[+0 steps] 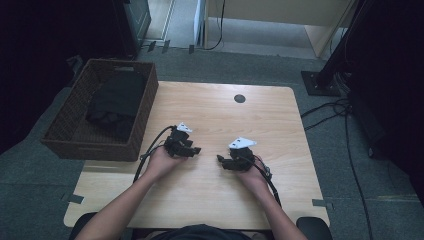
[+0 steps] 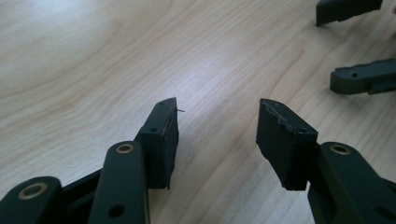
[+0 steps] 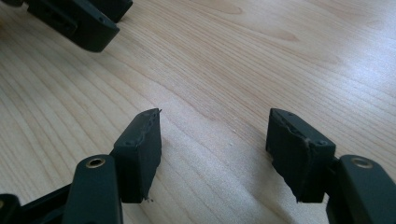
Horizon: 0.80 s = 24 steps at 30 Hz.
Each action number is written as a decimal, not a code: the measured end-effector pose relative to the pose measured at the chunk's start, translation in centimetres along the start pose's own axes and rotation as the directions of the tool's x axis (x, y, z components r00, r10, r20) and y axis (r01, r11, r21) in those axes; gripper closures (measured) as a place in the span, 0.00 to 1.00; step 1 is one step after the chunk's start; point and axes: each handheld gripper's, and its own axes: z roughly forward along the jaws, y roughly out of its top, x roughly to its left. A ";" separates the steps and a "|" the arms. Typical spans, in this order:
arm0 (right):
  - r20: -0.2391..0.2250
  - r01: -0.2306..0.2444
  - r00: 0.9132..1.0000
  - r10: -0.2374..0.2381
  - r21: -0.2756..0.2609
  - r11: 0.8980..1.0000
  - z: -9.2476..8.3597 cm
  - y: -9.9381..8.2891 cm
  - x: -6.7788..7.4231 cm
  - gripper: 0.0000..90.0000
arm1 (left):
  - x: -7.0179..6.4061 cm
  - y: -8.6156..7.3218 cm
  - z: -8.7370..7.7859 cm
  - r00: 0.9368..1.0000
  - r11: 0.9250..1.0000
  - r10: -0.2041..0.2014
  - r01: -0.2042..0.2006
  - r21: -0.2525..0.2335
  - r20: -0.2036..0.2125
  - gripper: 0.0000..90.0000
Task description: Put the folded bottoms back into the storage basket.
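Forearms come in from the bottom edge of the high view, each hand carrying a gripper low over the bare middle of the wooden table point(image 1: 210, 200). In the left gripper view the left gripper point(image 2: 217, 126) has its jaws standing apart with only wood grain between them, nothing gripped; the right gripper point(image 3: 215, 140) likewise holds its jaws apart over plain tabletop, with no object between the pads. From above, the left gripper point(image 1: 184, 142) and right gripper point(image 1: 235, 157) sit near each other, tips turned inward toward one another, and each gripper view catches the other's black jaws at its upper corner. The thing nearest to hand is the dark folded cloth point(image 1: 116, 102), which lies inside the wicker basket point(image 1: 90, 149) at the table's left edge, well apart from both grippers. Judging by this layout, the work looks either finished with the cloth stowed or not yet begun; nothing remains on the tabletop except a small dark round grommet point(image 1: 239, 98) toward the far edge. The cloth lies flat, its long axis running roughly along the basket's length, from the near left toward the far right, tilted slightly to the table's edge. Finer folds are too dark to make out.
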 end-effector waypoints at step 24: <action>-0.003 0.005 1.000 -0.005 0.005 1.000 0.1 0.1 0.2 0.37 | -1.2 -2.0 0.5 0.988 0.983 0.145 -0.150 -0.110 -0.048 0.37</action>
